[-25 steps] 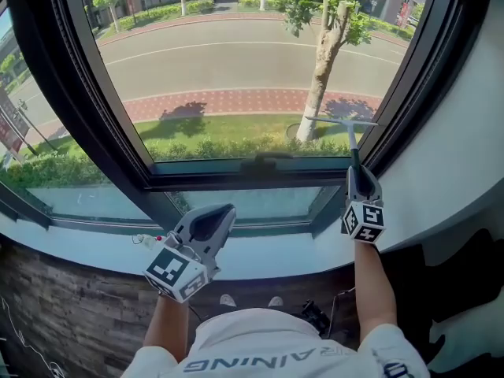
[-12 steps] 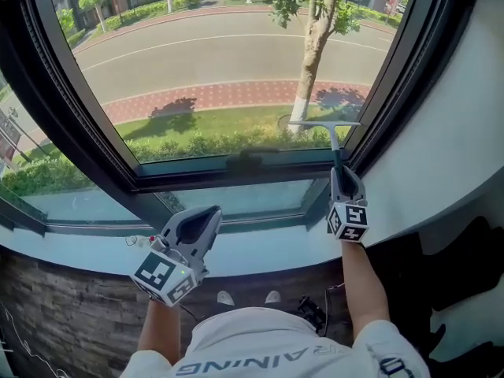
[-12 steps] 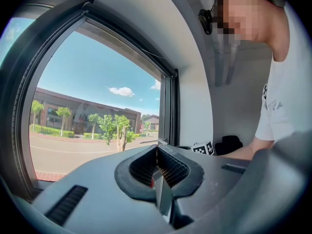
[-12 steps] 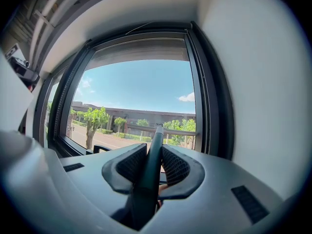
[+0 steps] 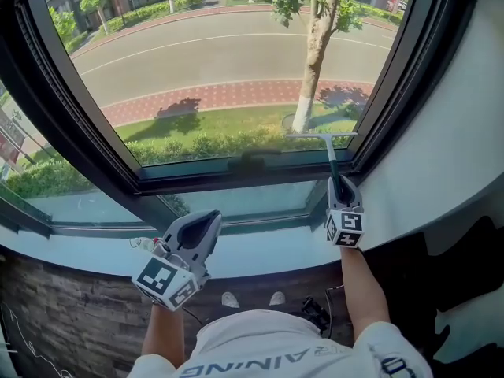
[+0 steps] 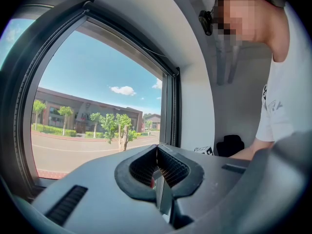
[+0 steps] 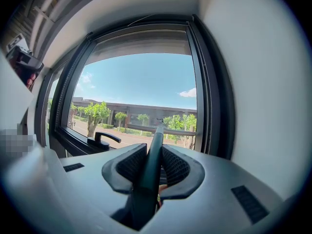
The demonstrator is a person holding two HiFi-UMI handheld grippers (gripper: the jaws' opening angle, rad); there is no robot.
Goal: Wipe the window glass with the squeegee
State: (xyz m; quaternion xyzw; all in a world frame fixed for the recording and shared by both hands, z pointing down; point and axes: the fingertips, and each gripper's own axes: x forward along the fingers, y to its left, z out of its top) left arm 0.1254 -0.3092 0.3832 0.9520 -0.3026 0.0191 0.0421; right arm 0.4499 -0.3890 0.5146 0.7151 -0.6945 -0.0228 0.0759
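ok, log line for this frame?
right gripper: shut on squeegee | blade: lower right of window glass | left gripper: shut, empty, away from glass

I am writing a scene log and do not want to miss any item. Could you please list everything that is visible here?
squeegee: one, dark handle and pale blade, blade at the lower right of the glass
window glass: one large pane, clear, above the sill
window frame: one, black, around the glass
window handle: one, black, middle of the lower frame bar
sill: one, pale, below the window
tree: one near, green with a pale trunk, outside at the right
wall: one, white, right of the window
left claw: one, grey, over the sill at the left, shut and empty
right claw: one, grey, at the window's lower right, shut on the squeegee's handle
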